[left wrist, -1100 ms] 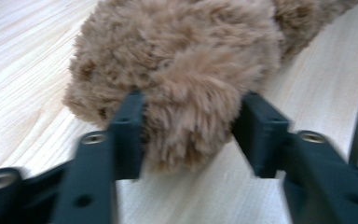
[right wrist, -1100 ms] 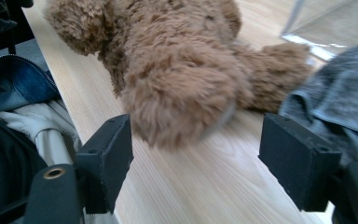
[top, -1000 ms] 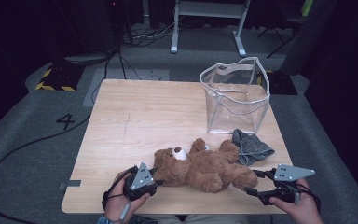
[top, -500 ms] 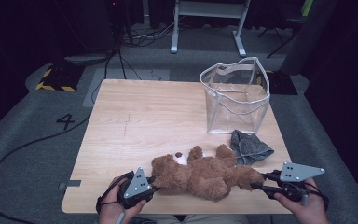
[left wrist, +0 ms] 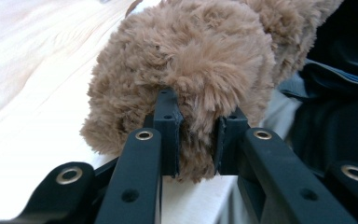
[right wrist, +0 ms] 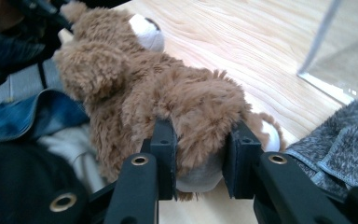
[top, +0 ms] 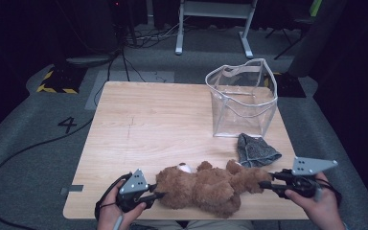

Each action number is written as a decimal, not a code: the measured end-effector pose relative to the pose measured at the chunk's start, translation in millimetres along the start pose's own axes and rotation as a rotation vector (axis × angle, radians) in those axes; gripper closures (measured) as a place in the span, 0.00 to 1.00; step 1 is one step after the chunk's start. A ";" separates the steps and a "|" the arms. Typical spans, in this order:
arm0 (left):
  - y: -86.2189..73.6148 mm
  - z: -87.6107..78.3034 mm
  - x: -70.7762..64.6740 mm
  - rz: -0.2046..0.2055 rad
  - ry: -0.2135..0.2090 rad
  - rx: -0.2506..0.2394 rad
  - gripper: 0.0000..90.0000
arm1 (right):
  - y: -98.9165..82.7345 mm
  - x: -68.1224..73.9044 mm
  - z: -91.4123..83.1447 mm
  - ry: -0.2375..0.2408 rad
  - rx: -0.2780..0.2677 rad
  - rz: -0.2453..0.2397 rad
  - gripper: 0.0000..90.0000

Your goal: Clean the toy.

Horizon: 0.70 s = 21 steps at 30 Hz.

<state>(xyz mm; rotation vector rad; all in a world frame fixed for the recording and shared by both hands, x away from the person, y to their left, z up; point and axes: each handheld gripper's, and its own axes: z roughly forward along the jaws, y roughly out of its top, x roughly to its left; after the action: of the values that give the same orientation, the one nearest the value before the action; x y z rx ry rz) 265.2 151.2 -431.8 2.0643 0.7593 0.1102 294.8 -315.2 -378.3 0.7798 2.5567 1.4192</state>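
Note:
A brown teddy bear (top: pixel 206 187) hangs stretched between both grippers over the table's near edge, head to the left. My left gripper (top: pixel 159 195) has just been closing and is shut on the fur of the bear's head end (left wrist: pixel 191 60), with the pads (left wrist: pixel 168 130) pressed into it. My right gripper (top: pixel 263 184) has also just been closing. It is shut on a leg of the bear (right wrist: pixel 168 98), and its pads (right wrist: pixel 240 158) squeeze the foot. The white snout (right wrist: pixel 144 35) faces up.
A clear plastic bag (top: pixel 242 98) stands open at the back right of the wooden table (top: pixel 148 124). A grey cloth (top: pixel 256 151) lies crumpled in front of it, close beside my right gripper (right wrist: pixel 200 154). The person's lap sits below the bear.
Both grippers closed on the bear's ends. The bear, which lay flat on the table, has been drawn toward the near edge and raised a little between them.

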 end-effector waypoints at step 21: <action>17.0 33.0 28.2 0.047 0.115 -0.065 0.78 | -3.4 -92.4 63.6 -0.062 -0.040 0.197 0.76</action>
<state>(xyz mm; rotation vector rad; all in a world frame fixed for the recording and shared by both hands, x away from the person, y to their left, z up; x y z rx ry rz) 307.6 136.0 -443.6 2.0283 0.7674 0.2788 394.6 -313.4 -429.6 1.0773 2.4544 1.4689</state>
